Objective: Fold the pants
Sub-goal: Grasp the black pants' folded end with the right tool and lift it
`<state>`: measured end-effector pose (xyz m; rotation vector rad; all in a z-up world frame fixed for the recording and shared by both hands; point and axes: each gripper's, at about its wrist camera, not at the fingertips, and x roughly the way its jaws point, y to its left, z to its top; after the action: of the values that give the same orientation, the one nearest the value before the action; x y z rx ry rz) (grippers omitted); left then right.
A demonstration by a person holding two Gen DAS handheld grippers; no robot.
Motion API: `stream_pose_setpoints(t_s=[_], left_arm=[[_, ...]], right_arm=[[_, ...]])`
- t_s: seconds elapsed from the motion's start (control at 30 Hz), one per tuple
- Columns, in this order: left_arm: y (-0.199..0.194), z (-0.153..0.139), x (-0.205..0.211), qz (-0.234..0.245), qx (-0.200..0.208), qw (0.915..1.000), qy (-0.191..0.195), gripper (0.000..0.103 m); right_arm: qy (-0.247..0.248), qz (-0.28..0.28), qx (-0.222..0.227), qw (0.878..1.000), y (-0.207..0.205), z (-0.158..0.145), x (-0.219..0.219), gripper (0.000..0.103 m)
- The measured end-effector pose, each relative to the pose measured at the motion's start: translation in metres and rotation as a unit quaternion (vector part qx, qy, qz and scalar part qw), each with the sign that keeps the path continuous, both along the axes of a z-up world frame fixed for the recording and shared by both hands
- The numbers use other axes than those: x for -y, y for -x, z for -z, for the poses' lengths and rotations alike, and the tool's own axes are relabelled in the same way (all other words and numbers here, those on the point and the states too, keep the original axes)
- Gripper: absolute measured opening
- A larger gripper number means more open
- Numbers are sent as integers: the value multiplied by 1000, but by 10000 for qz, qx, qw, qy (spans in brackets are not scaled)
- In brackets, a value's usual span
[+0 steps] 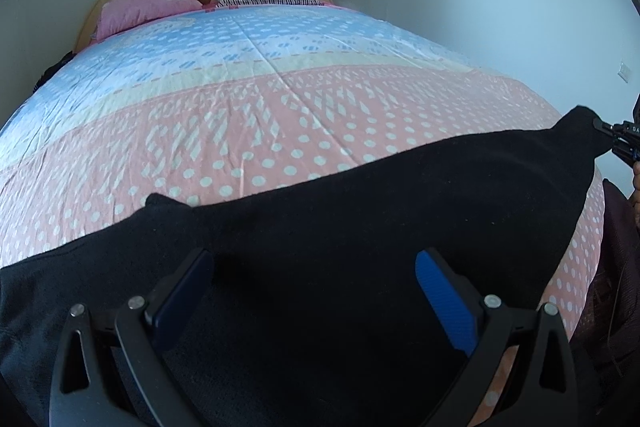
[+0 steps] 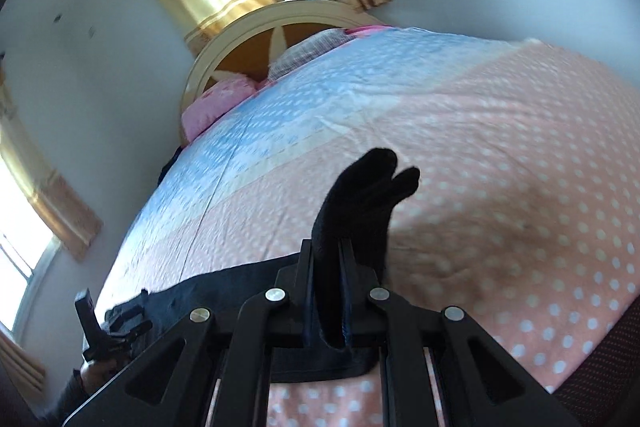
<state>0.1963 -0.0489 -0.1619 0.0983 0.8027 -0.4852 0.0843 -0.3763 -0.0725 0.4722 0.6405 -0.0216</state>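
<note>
The pants [image 2: 352,227] are pinched at one end in my right gripper [image 2: 328,267], whose fingers are pressed together on a thin fold of the black cloth; the end of that fold sticks up past the fingertips and flops forward. My left gripper [image 1: 316,291] hangs over the other end with its fingers spread wide and nothing between the blue pads [image 1: 448,303], so that end is unheld. Between the two, the pants lie across the near edge of the bed, on the pink, dotted part of the bedspread [image 1: 280,131], with the right corner lifted off it.

My worry is the grip: I hold only a small bite of fabric, and if I lift or swing further the weight of the cloth could pull it out. With the left end free, any pull from the right may drag the whole garment sideways instead of folding it, or bunch it near the edge, where it could slide off the bed. Black on black, I cannot tell how many layers I have caught; one layer alone would give a crooked fold.
</note>
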Motion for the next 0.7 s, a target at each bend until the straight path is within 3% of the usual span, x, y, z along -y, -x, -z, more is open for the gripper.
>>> stream_pose_setpoints(t_s=[0.2, 0.3, 0.4, 0.47, 0.53, 0.6, 0.7], left_arm=[[5, -4, -1, -8, 105, 9999, 67, 103], [13, -16, 0, 18, 207, 9992, 353, 103], [19, -30, 14, 317, 302, 9979, 475, 103], [22, -37, 29, 604, 331, 9967, 428, 103], [23, -41, 48, 869, 331, 9952, 321, 103], [21, -45, 64, 1094, 258, 9933, 275, 103], [15, -52, 93, 1401, 166, 9896, 282, 103]], right_arm=[[752, -812, -399, 9931, -24, 13, -78, 11], [1206, -1079, -786, 9837, -36, 37, -109, 11], [1356, -1300, -1208, 9747, -43, 65, -123, 12], [1495, -1406, -1141, 9720, -37, 66, -127, 15], [1361, -1546, -1071, 9727, -30, 61, -123, 25], [1108, -1588, -812, 9777, -23, 52, -113, 26], [643, -1196, -308, 9903, -11, 42, -87, 27]])
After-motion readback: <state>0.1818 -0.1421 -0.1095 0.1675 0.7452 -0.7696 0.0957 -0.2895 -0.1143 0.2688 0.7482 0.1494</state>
